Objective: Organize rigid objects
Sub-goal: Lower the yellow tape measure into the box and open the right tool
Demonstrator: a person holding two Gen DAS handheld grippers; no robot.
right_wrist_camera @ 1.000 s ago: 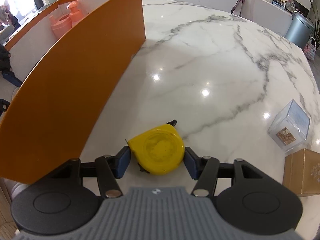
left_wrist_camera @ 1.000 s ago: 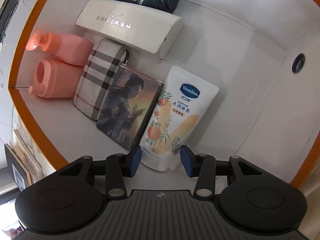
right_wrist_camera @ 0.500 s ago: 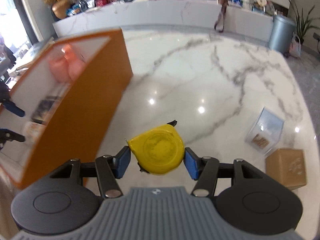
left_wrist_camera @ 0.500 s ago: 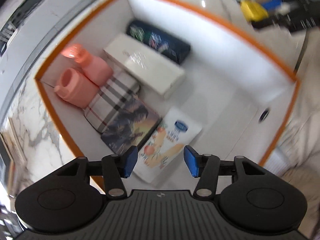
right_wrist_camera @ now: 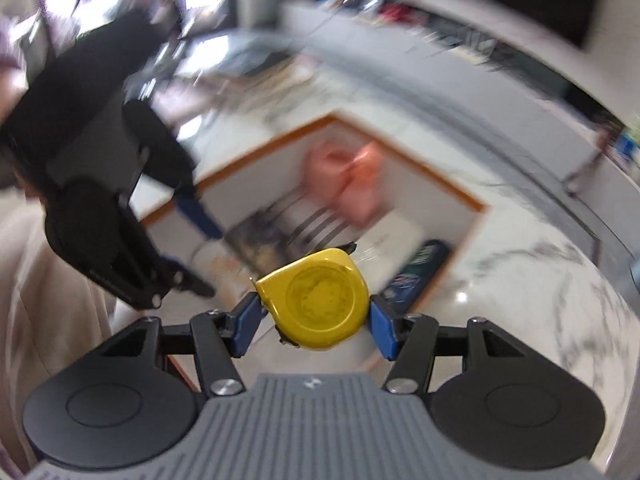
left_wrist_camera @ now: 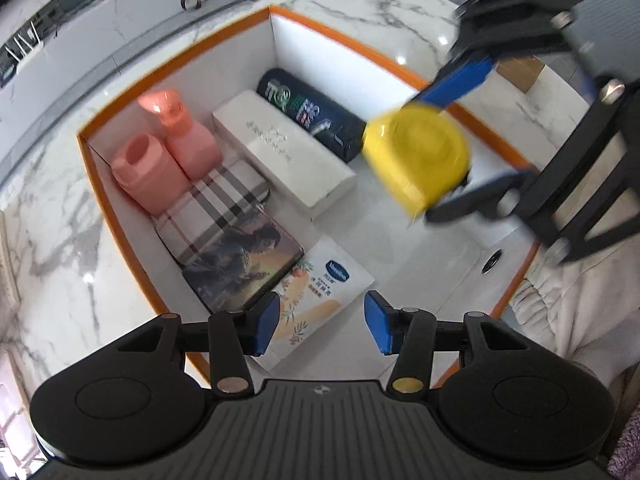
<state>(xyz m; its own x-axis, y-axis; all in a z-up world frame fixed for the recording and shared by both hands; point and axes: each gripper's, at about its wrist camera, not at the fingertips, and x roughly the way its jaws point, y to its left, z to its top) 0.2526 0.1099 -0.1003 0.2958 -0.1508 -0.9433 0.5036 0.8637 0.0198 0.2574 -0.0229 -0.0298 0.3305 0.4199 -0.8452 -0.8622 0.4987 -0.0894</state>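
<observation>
Left wrist view, my left gripper (left_wrist_camera: 320,322) empty, jaws closing over the orange-rimmed white box (left_wrist_camera: 328,52) on the marble bench (left_wrist_camera: 56,216), my right gripper (right_wrist_camera: 312,318) clamping the round yellow plastic tape measure (right_wrist_camera: 316,300), held above the box interior.

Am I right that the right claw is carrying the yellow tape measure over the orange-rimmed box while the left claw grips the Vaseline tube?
Not quite: the left claw grips nothing. Its jaws are closing, but in the left wrist view they stand apart above the Vaseline tube, which lies flat in the orange-rimmed box. The rest holds: the right claw carries the yellow tape measure over the box.
</observation>
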